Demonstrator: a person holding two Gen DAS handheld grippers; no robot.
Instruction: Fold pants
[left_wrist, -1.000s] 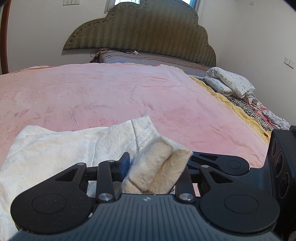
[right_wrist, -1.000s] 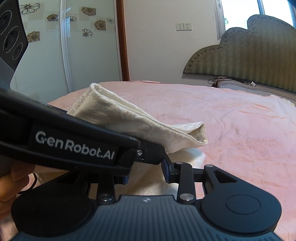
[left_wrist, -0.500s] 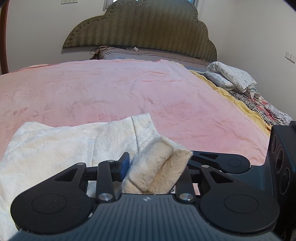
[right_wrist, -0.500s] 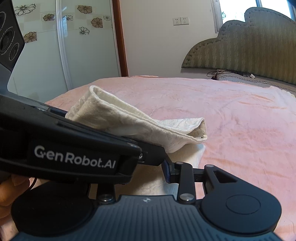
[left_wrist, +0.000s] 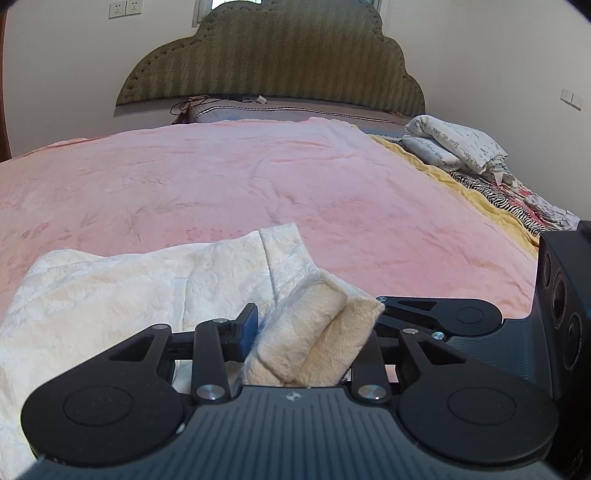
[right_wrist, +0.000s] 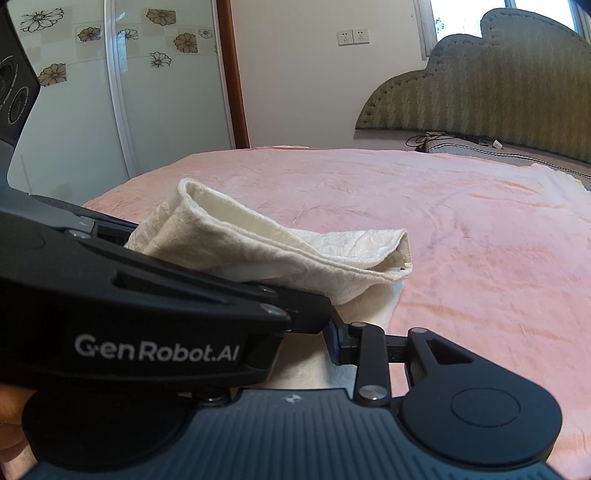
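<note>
While the left gripper (left_wrist: 314, 332) pinches a thick folded bunch of the pants (left_wrist: 110, 295), its fingers (left_wrist: 248, 325) stand partly spread with the cream cloth packed between them; only the blue pad at 9 o'clock of the bunch shows, the other finger being hidden behind the cloth. This gripper tilts down toward the bed (left_wrist: 258, 184), and the rest of the pants lies spread flat on the pink cover from 9 to 11 o'clock of the pinched bunch. At 3 o'clock, the black body of the right gripper (left_wrist: 565, 306) sits just beside the left one.

From the right wrist view, the left gripper (right_wrist: 147, 314) crosses the frame from 9 o'clock and covers the right gripper's (right_wrist: 317, 332) near finger, so only one blue pad (right_wrist: 333, 341) at the centre can be seen. Cream cloth lies under and between the right fingers, yet I cannot tell whether they press on it. A folded edge of the pants (right_wrist: 277, 243) rises in a raised ridge from the left gripper toward 1 o'clock, ending in a doubled corner above the bed. A hand (right_wrist: 11, 417) shows at 8 o'clock.

Farther off, pillows (left_wrist: 454, 147) and striped cloth lie at 2 o'clock on the bed's edge, and the green headboard (left_wrist: 273, 59) stands at 12 o'clock against the wall.
</note>
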